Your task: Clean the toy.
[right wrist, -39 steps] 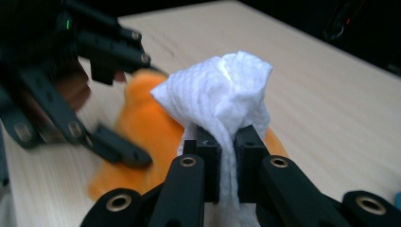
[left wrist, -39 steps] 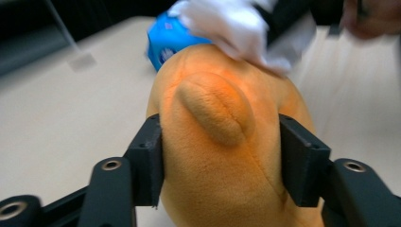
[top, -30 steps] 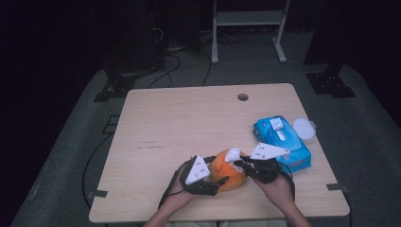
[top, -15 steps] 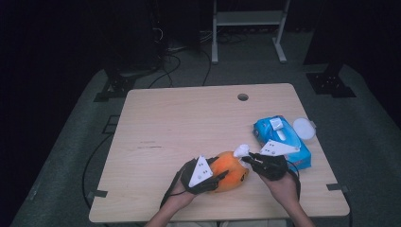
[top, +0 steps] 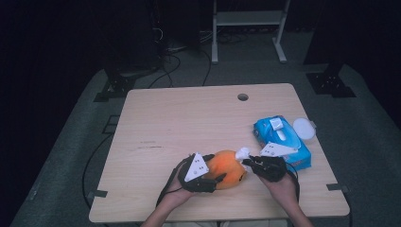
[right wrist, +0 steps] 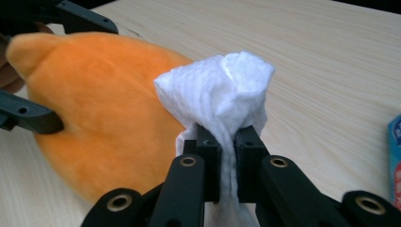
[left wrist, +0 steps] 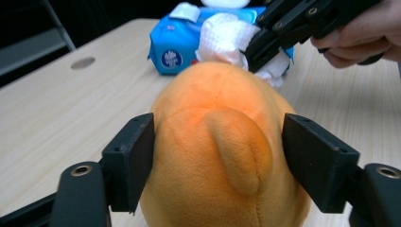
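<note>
Rounded orange plush toy [top: 226, 168] sits on the pale wooden surface [top: 189, 123], lower centre of the high view, near the front edge. In my left gripper view it takes up the middle of the frame, a small plush nub facing the camera.

My left gripper [top: 204, 171] brackets the toy: jaws part-spread, one on each flank. They have just been opening again after a squeeze. The left one lies against the plush, the right one stands just clear of it.

My right gripper [right wrist: 227, 142] has its jaws pressed together, pinching a crumpled white wet wipe [right wrist: 222, 90]. The wad stands up above the jaw tips. In the high view it sits at the toy's upper right, touching or just beside the plush; I cannot tell which.

Right of the toy in the high view: blue wet-wipe pack [top: 279, 139], flap up. Round white lid [top: 304, 128] just beside it, near the right edge of the surface.
</note>
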Action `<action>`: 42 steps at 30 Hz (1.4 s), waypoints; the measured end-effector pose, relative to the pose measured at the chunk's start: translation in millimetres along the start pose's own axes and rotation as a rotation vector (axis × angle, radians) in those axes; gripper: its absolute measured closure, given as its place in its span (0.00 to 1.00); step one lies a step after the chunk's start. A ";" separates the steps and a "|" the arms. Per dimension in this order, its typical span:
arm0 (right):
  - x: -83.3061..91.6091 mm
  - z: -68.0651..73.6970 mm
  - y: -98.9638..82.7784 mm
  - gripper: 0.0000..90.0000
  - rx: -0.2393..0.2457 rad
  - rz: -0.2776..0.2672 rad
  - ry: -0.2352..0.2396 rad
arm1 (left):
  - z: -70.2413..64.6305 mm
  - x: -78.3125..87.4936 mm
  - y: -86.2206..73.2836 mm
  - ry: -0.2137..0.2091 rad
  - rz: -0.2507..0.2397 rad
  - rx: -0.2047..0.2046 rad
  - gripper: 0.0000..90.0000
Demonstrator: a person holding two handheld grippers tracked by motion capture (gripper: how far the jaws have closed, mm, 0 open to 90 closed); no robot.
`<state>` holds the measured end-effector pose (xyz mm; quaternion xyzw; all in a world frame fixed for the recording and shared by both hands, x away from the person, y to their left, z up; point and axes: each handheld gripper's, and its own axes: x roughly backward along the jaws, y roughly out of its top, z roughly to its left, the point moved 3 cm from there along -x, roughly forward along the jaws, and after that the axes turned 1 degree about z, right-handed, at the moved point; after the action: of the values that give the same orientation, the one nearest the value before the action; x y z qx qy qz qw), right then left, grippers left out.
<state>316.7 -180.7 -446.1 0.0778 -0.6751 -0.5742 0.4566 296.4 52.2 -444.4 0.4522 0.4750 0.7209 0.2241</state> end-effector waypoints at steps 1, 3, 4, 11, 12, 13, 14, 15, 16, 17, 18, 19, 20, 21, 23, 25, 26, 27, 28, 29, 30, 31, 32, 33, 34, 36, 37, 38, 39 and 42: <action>-1.1 -1.8 -1.8 0.92 -0.007 0.010 -0.009 | 1.3 0.4 -0.8 0.000 0.001 0.011 0.35; -3.3 -5.3 -5.0 0.92 -0.021 0.026 -0.011 | 5.1 2.9 -4.2 -0.006 0.002 0.036 0.35; -3.6 -5.0 -4.7 0.92 -0.033 0.021 -0.001 | 6.4 3.9 -5.1 -0.007 -0.001 0.046 0.35; 5.0 22.1 12.8 0.92 0.027 -0.056 0.082 | 8.4 5.5 -5.0 0.015 0.018 0.041 0.36; 3.8 20.3 10.8 0.92 0.025 -0.052 0.081 | 8.4 5.5 -5.0 0.019 0.017 0.044 0.39; 2.2 15.6 7.9 0.92 0.003 -0.044 0.082 | 8.2 4.9 -5.2 0.025 0.015 0.047 0.42; 0.3 9.5 4.5 0.92 -0.018 -0.030 0.069 | 8.5 4.4 -5.9 0.033 0.018 0.049 0.43; -1.9 3.2 0.4 0.92 -0.022 -0.004 0.040 | 9.6 4.2 -7.0 0.033 0.016 0.053 0.43; -3.8 -2.8 -4.5 0.92 -0.036 0.019 0.024 | 11.0 4.6 -8.1 0.027 0.012 0.066 0.43; -4.8 -6.0 -8.3 0.92 -0.061 0.028 0.034 | 12.5 5.0 -9.3 0.022 0.010 0.069 0.44; -4.8 -5.7 -9.0 0.92 -0.069 0.023 0.042 | 13.1 5.4 -10.3 0.022 0.011 0.076 0.44; -4.0 -2.8 -6.2 0.92 -0.060 0.011 0.049 | 13.6 5.7 -11.4 0.023 0.012 0.075 0.44; -2.1 2.2 -1.1 0.92 -0.046 -0.013 0.067 | 13.6 5.8 -12.0 0.021 0.008 0.078 0.44; -0.1 6.5 3.1 0.92 -0.036 -0.031 0.083 | 13.5 6.0 -12.5 0.020 0.007 0.079 0.44; 4.0 18.1 12.4 0.92 -0.003 -0.065 0.119 | 11.8 5.7 -12.1 0.022 0.009 0.070 0.44; 1.8 21.6 11.2 0.92 0.016 -0.048 0.109 | 10.0 5.1 -11.2 0.023 0.012 0.057 0.44; -0.3 18.7 7.9 0.92 0.006 -0.041 0.102 | 9.1 4.5 -11.0 0.025 0.010 0.056 0.44; -1.7 15.2 5.2 0.92 -0.006 -0.033 0.097 | 7.4 3.7 -10.3 0.024 0.010 0.050 0.44; -3.3 9.9 1.8 0.92 -0.011 -0.016 0.073 | 5.2 3.0 -8.7 0.026 0.010 0.040 0.44; -4.0 4.3 -1.6 0.92 -0.033 -0.004 0.057 | 3.3 2.4 -7.3 0.024 0.009 0.030 0.44; -3.2 2.2 -2.2 0.92 -0.051 -0.007 0.062 | 1.1 1.6 -6.1 0.022 0.006 0.020 0.44; -1.2 4.5 -0.4 0.92 -0.043 -0.013 0.058 | -0.4 1.3 -5.3 0.022 0.007 0.008 0.44; 1.2 9.3 3.3 0.92 -0.020 -0.022 0.058 | -2.4 0.8 -4.8 0.017 0.000 0.002 0.44; 4.2 15.3 8.2 0.92 -0.005 -0.047 0.081 | -4.6 0.4 -4.5 0.010 -0.004 -0.011 0.44; 7.0 20.9 13.4 0.92 0.017 -0.072 0.100 | -7.2 -0.4 -4.0 0.004 -0.010 -0.023 0.44; 8.3 29.5 21.2 0.92 0.056 -0.090 0.108 | -12.2 -1.5 -2.3 0.007 -0.011 -0.053 0.44; 6.8 30.0 22.0 0.92 0.073 -0.080 0.101 | -13.1 -1.3 -1.7 0.007 -0.013 -0.057 0.43; 5.0 28.1 20.6 0.92 0.069 -0.071 0.104 | -12.3 -0.7 -1.6 0.003 -0.016 -0.058 0.41; 3.1 24.1 17.7 0.92 0.053 -0.058 0.109 | -10.6 -0.3 -1.5 0.005 -0.027 -0.042 0.37; 2.0 12.6 9.7 0.92 0.019 -0.026 0.076 | -1.6 0.7 -1.7 0.043 -0.029 0.056 0.17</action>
<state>310.8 -169.9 -435.9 0.1124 -0.6616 -0.5703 0.4737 294.5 52.7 -445.8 0.4359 0.5063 0.7134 0.2114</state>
